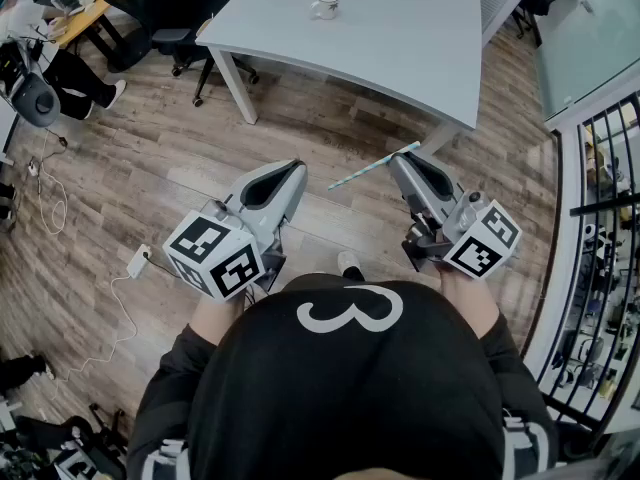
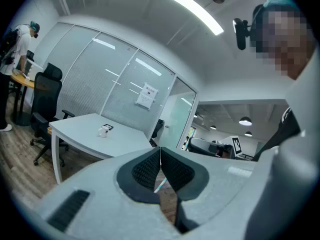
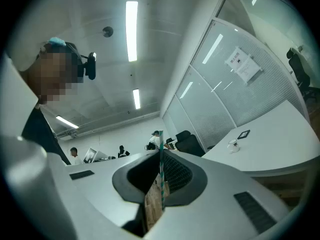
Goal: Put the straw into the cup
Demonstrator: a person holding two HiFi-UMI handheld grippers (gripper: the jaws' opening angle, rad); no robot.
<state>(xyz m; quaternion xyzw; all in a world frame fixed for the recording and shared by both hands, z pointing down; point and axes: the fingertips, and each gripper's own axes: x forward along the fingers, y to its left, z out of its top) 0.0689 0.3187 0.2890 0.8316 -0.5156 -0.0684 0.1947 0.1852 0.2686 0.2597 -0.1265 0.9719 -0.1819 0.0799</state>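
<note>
The carrying step is in hand. The right gripper (image 1: 402, 160) is clamped on the striped straw (image 1: 372, 167), which juts sideways toward the left gripper (image 1: 293, 171), whose jaws are pressed together on nothing. The cup (image 1: 325, 5) stands well apart on the grey table (image 1: 420, 48). The next move probably calls for approaching the table and turning the straw end-down over the cup's mouth.

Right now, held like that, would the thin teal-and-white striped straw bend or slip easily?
Probably stiff enough: the thin teal-and-white striped straw juts straight from the right gripper, pinched near one end, without sagging. It looks very light. Being so slim, it could crush under a hard squeeze or pivot in the grip.
</note>
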